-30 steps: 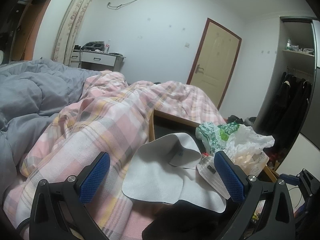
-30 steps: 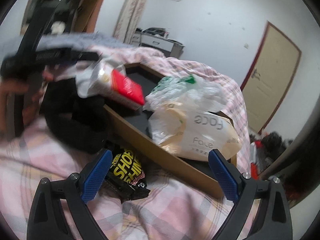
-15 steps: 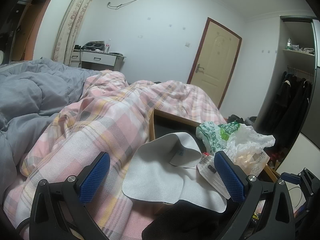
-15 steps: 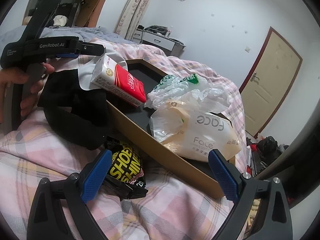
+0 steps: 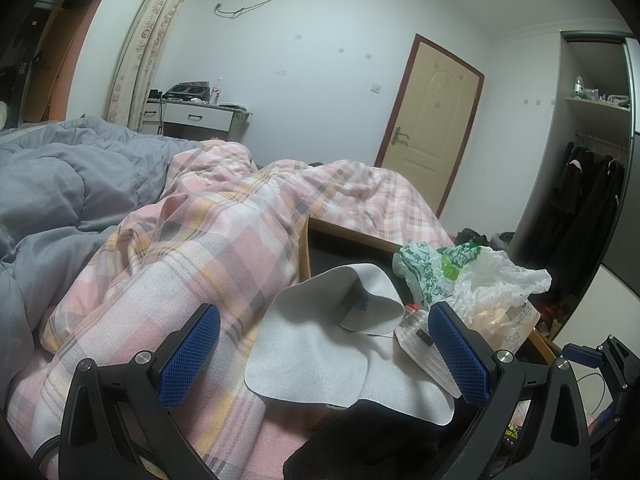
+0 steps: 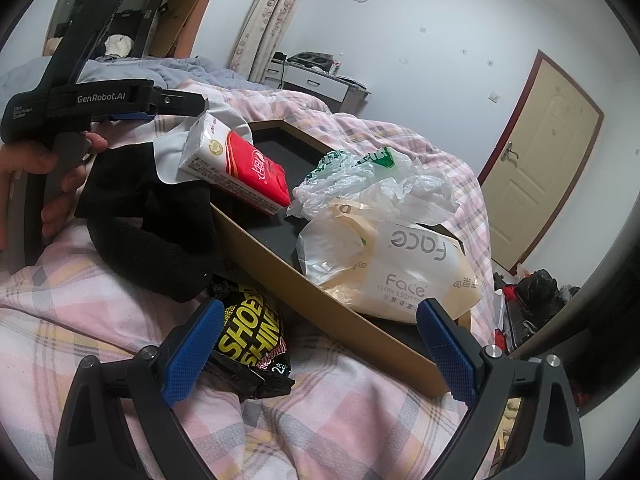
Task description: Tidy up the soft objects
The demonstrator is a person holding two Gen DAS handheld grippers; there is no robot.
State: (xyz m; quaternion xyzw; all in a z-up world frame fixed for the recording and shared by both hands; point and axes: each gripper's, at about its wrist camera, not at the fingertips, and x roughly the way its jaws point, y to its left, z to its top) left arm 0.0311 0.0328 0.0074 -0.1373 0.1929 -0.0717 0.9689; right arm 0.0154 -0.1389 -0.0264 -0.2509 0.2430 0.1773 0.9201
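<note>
Right wrist view: pink plaid bed (image 6: 360,420) fills the frame, the cardboard tray (image 6: 320,292) running diagonally from upper left to lower right. Inside sit the Face pack (image 6: 404,276), crumpled bags (image 6: 360,180) and a red tissue pack (image 6: 240,164). Black cloth (image 6: 148,216) drapes over the tray's near corner; the shoe-shine packet (image 6: 252,340) lies outside, against the wall, just by my right gripper's (image 6: 320,352) left finger. Both jaws gape, empty. My right is nearer that packet, I reckon. Left gripper (image 5: 324,356) hovers over the grey cloth (image 5: 332,340), which spills across the rim. Under that cloth, nothing is visible; the packet's far end hides beneath the black cloth.
</note>
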